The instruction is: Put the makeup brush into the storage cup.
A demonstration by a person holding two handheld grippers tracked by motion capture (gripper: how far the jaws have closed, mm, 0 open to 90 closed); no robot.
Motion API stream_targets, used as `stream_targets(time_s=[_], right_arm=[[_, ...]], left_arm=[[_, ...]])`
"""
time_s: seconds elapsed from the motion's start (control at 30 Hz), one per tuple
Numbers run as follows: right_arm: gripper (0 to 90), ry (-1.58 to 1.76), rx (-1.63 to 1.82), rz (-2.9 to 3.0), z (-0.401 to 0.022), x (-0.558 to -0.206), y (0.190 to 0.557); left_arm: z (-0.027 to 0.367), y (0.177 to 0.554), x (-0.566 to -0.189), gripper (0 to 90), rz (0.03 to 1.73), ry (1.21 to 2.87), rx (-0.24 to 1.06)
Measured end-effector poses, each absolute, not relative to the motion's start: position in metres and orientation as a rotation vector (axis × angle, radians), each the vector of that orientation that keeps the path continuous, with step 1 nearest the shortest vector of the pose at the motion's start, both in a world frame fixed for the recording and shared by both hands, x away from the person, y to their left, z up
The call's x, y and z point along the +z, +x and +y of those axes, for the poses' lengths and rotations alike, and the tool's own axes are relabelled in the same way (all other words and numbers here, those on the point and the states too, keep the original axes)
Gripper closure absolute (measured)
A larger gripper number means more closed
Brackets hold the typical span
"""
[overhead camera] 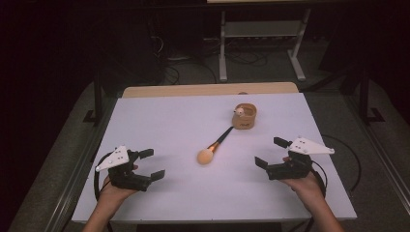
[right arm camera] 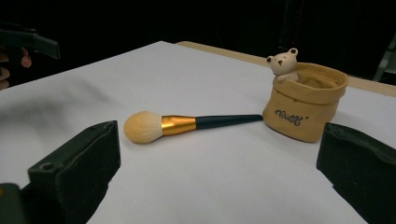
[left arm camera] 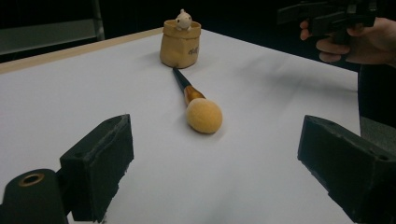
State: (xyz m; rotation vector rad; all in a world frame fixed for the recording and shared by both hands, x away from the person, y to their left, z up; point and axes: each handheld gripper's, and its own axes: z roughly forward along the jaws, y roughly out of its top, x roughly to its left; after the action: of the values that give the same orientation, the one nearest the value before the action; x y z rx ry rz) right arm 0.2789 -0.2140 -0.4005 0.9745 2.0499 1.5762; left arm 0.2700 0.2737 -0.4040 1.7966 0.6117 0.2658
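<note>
White tabletop: a bare white table (overhead camera: 159,121) with a pale wooden strip along its far edge, everything laid out near the middle.
Brush: a makeup brush with a fluffy peach-coloured head, gold ferrule and dark slim handle (overhead camera: 215,145) lies flat at the table's centre; its head points toward the person, and its handle tip reaches the foot of the pouch, touching it or just short, I cannot tell which.
Pouch: a small tan fabric pouch with a rolled rim and a little white bear figure peeking over its edge (overhead camera: 244,116) stands upright, mouth open, beyond the brush.
Left gripper: left gripper (overhead camera: 149,164) rests low at the near left, jaws spread wide, nothing between them, well apart from the brush.
Right gripper: right gripper (overhead camera: 270,152) sits at the near right, jaws likewise wide apart and empty.
Step in hand: looks like the very start, both tools poised and the brush untouched; likely it is headed for the pouch.
Next move: one gripper needs to come in over the handle, close across the thin dark shaft near the ferrule, then lift and tip it upright.
Watch for: a round handle that may roll, and a light pouch that may tip unless the other gripper steadies it.
</note>
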Motion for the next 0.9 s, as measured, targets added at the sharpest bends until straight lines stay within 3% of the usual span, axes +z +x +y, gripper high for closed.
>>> stream_targets(time_s=[0.9], right_arm=[[0.0,0.944,1.582,2.081,-0.201,-0.395,0.299]], left_arm=[[0.273,0.268,-0.404,9.9,0.601,1.793,0.261]])
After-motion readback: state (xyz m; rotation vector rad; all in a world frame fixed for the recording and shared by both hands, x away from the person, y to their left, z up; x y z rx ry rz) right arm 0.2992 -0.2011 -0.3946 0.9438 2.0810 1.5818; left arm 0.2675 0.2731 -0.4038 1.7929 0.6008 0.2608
